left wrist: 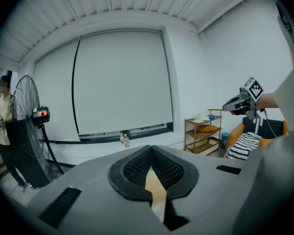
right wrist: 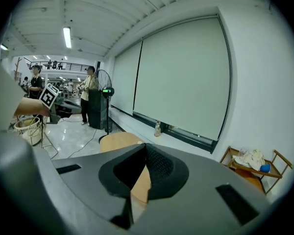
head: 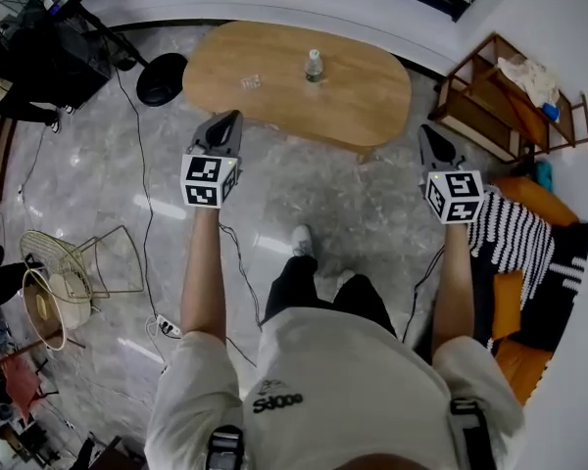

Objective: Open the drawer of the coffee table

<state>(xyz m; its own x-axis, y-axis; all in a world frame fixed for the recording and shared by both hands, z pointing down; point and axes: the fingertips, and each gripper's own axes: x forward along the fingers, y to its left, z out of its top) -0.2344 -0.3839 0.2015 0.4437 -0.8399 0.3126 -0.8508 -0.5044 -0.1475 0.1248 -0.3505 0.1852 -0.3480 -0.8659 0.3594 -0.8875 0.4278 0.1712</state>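
Observation:
The coffee table is an oval wooden top standing ahead of me on the grey floor. No drawer shows in any view. My left gripper is held out short of the table's near left edge, jaws shut and empty. My right gripper hangs off the table's near right end, also shut with nothing in it. In the left gripper view the pads meet, with table wood showing in the gap below them. In the right gripper view the table lies beyond the closed jaws.
A water bottle and a small clear item stand on the tabletop. A wooden shelf and a striped cushion are at the right. A floor fan, cables and wire fan guards lie at the left. People stand further back.

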